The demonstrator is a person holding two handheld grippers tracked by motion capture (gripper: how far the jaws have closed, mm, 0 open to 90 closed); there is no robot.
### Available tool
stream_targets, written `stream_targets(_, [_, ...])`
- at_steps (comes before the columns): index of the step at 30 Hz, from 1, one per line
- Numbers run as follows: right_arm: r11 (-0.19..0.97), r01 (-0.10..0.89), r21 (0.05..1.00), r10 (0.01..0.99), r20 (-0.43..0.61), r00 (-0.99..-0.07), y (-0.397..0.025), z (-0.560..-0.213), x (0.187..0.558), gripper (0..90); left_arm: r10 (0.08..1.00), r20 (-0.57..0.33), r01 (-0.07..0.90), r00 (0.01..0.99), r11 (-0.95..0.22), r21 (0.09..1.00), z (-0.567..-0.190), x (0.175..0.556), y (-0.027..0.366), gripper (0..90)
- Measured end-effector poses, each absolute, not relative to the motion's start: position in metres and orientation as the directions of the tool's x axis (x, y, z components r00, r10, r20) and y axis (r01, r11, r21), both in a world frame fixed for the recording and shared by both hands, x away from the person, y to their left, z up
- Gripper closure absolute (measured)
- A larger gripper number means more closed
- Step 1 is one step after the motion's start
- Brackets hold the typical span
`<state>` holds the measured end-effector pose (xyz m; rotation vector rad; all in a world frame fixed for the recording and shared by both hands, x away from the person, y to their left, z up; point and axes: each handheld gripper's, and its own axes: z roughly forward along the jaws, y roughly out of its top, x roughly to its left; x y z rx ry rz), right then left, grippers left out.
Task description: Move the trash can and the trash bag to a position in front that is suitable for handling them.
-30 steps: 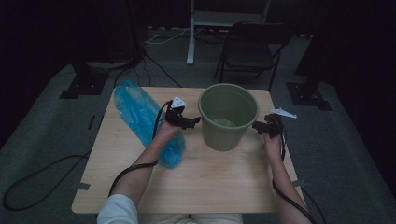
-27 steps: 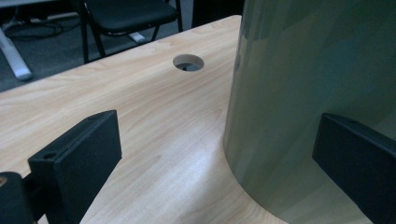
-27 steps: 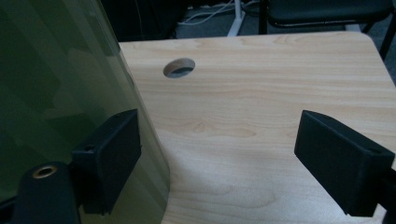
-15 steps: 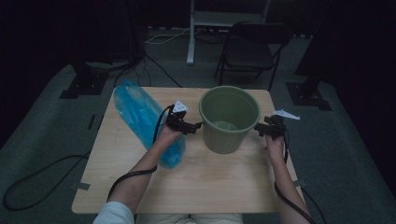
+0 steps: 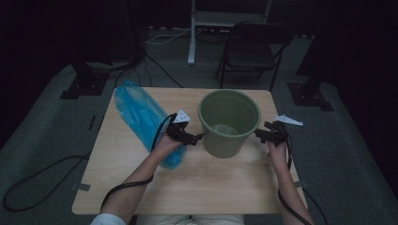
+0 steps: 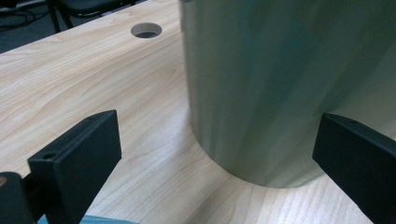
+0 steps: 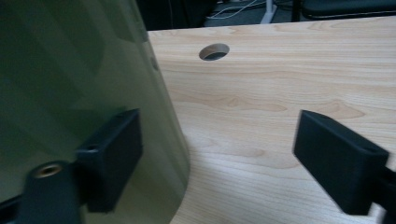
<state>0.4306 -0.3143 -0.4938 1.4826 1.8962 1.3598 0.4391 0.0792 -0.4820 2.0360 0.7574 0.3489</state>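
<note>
Your green bucket [image 5: 229, 123] stands upright on the wooden table [image 5: 225, 183], a little toward the far edge and right of the middle, with its open mouth up. You have one gripper on each side of it, low against its wall.

Your left gripper [image 5: 196, 138] points at the bucket's left wall. In the left gripper view its jaws are spread wide, and the curved green wall [image 6: 289, 84] stands close ahead between them and toward the right-hand jaw; nothing is pinched. Whether a jaw tip touches the wall cannot be told.

Your right gripper [image 5: 259, 135] points at the bucket's right wall. In the right gripper view its jaws are also wide apart. The left-hand jaw sits in front of the green wall [image 7: 70, 84], while the right-hand one hangs over bare wood; it holds nothing.

Just beside your left hand [image 5: 165, 144] lies a blue plastic bag [image 5: 143, 119]. It runs slanted from near the far left corner down to the middle of the table, and your left wrist rests over its near end. It lies apart from the bucket.

A round cable hole [image 6: 146, 30] is cut in the tabletop beyond the bucket, toward the far edge. Off the table, past its far edge, a dark folding chair [image 5: 251, 49] stands on the floor.
</note>
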Motion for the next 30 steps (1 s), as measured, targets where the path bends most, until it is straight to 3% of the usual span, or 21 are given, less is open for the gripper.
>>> stream_targets(7, [-0.052, 0.544, 0.837, 0.919, 0.254, -0.302, -0.32, -0.501, 0.444, 11.8, 0.751, -0.053, 0.434, 0.658, -0.321, 0.842, -0.485, 0.462, 0.088, 1.7])
stream_targets(16, [-0.051, 0.557, 0.829, 0.909, 0.269, -0.317, -0.312, -0.494, 0.457, 12.8, 0.755, -0.053, 0.425, 0.653, -0.307, 0.851, -0.479, 0.481, 0.078, 1.7])
stream_targets(30, [-0.034, 0.572, 0.819, 0.881, 0.296, -0.37, -0.31, -0.494, 0.447, 15.4, 0.737, -0.049, 0.444, 0.674, -0.351, 0.825, -0.481, 0.465, 0.08, 1.8])
